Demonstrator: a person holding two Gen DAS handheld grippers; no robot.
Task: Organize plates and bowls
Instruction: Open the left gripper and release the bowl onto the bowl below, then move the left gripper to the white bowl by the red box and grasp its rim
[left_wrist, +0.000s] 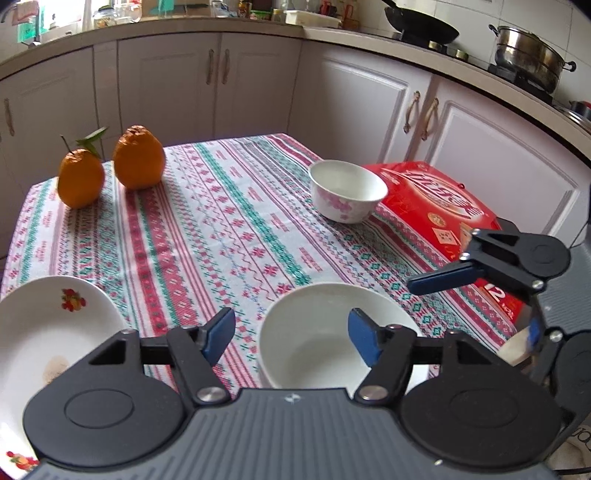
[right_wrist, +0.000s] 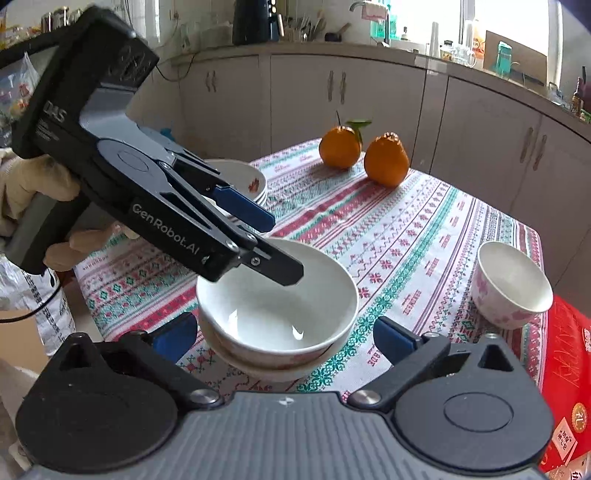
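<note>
Bowls and plates sit on a patterned tablecloth (left_wrist: 236, 221). Going left to right in the left wrist view: a plate (left_wrist: 44, 332) with a fruit motif, two oranges (left_wrist: 138, 158) at the far edge, a plain white bowl (left_wrist: 317, 332) nested on another, a small pink-flowered bowl (left_wrist: 347, 192), then a red box (left_wrist: 443, 206) marked "12". The left gripper (left_wrist: 291, 338), lettered "GenRobot.AI", has its fingers spread astride the white bowl's rim without pressing. The right gripper (right_wrist: 280, 338) is spread wide around the stack. Pale kitchen cabinets (left_wrist: 258, 81) stand behind.
</note>
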